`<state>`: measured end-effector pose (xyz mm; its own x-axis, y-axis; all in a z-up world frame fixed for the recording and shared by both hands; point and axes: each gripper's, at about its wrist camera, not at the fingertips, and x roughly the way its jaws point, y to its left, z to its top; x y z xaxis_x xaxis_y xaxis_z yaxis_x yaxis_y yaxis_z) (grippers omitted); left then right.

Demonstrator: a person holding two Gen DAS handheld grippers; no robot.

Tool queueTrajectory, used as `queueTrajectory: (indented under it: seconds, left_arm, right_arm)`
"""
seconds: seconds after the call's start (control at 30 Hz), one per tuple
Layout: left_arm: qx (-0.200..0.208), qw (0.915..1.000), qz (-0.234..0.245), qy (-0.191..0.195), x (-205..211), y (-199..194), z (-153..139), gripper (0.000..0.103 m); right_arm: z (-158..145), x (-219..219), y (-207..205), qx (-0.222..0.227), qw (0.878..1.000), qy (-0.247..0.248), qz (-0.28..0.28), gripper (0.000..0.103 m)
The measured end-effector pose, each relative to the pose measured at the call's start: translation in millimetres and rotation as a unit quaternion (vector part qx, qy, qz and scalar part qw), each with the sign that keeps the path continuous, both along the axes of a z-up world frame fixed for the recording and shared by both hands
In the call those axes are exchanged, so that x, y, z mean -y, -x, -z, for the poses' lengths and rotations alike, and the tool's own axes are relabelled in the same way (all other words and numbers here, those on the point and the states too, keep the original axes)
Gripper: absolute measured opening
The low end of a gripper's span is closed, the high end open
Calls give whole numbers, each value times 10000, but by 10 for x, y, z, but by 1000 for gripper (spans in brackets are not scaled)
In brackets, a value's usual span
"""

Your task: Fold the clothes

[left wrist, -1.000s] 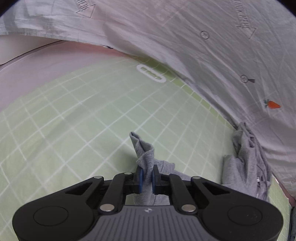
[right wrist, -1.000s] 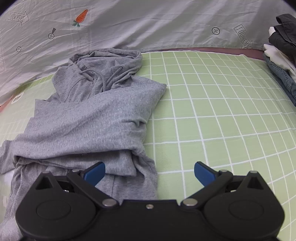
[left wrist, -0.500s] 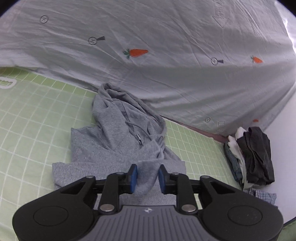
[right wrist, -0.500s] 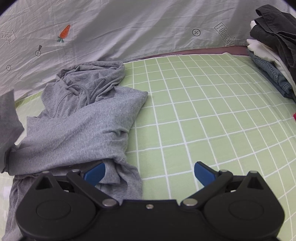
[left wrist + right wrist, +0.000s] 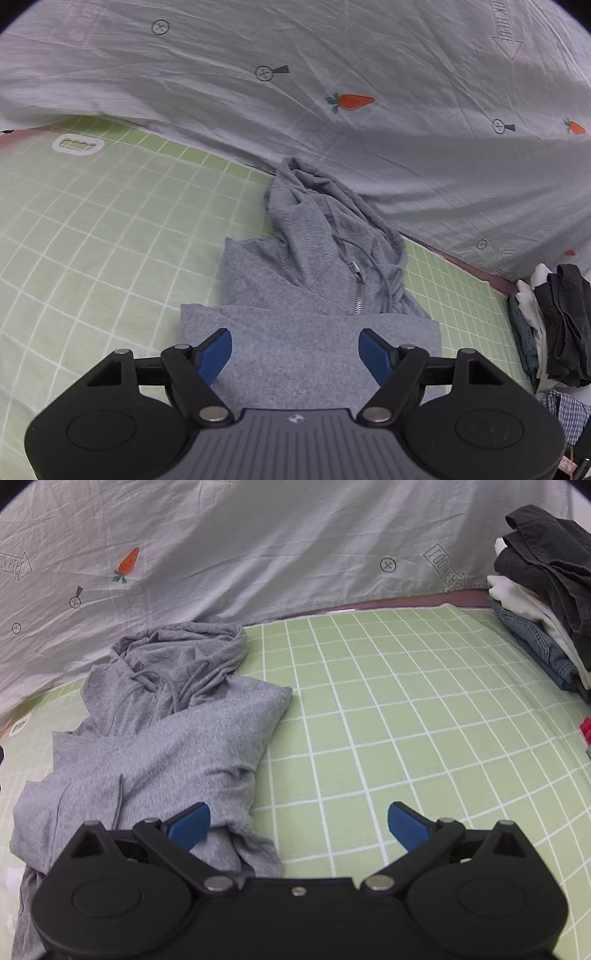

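Two pairs of tongs are shown at the bottom of each view. The left tongs (image 5: 294, 350) are opening, with the laid-over sleeve of the grey hoodie (image 5: 314, 280) beneath, unpinched; the right tongs (image 5: 298, 823) stand apart over the hoodie's edge and the green checked mat (image 5: 406, 701). The sleeve may slide askew if brushed. Beyond, the bunched hood (image 5: 317, 192) could spoil a later fold. A clothes stack (image 5: 546, 590) lies at upper right.

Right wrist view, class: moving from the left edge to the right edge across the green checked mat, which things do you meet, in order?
Grey hoodie → bare green checked mat → stack of folded clothes at the right edge.
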<state>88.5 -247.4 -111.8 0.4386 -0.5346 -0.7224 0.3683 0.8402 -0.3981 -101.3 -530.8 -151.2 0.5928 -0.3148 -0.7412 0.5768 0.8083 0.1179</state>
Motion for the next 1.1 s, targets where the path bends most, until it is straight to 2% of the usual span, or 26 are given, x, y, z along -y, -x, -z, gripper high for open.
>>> queueTrajectory:
  seconds: [0.07,0.17,0.33,0.43,0.57,0.67,0.77,0.87,1.03,1.1]
  left_arm:
    - [-58,9995,-261,-180,-103,-46,61,78]
    - [-56,9977,-537,-409,-219,-96,133,85]
    - [-60,9962,-671,-554,-322,-123,219,92]
    - [-98,9967,-598,-544,-327,-107,290,98]
    - [-299,9976,-395,-492,-304,-97,409,99]
    - [-322,9974,-294,-571,-265,-86,445,99]
    - [-332,9972,-201,-634,-224,-76,464,99]
    - [-372,9970,-150,-664,-196,-71,491,99]
    - [-441,9964,-112,-720,-171,-79,535,99]
    - [-445,9963,-100,-723,-170,-83,535,99]
  right_arm:
    - [-109,-18,-108,159,9997,115,-110,103]
    - [-189,-39,-322,263,9992,93,-283,103]
    - [-164,-259,-660,253,9959,-133,-855,103]
    - [-81,-494,-783,198,9898,-364,-1366,103]
    - [72,-741,-920,-53,9788,-531,-1976,103]
    - [169,-822,-980,-188,9748,-651,-2128,103]
    - [238,-825,-1012,-295,9759,-748,-2031,103]
    - [269,-769,-1032,-286,9786,-954,-1802,95]
    - [273,-721,-1059,-318,9810,-1062,-1593,73]
    - [275,-707,-1064,-303,9807,-1124,-1572,68]
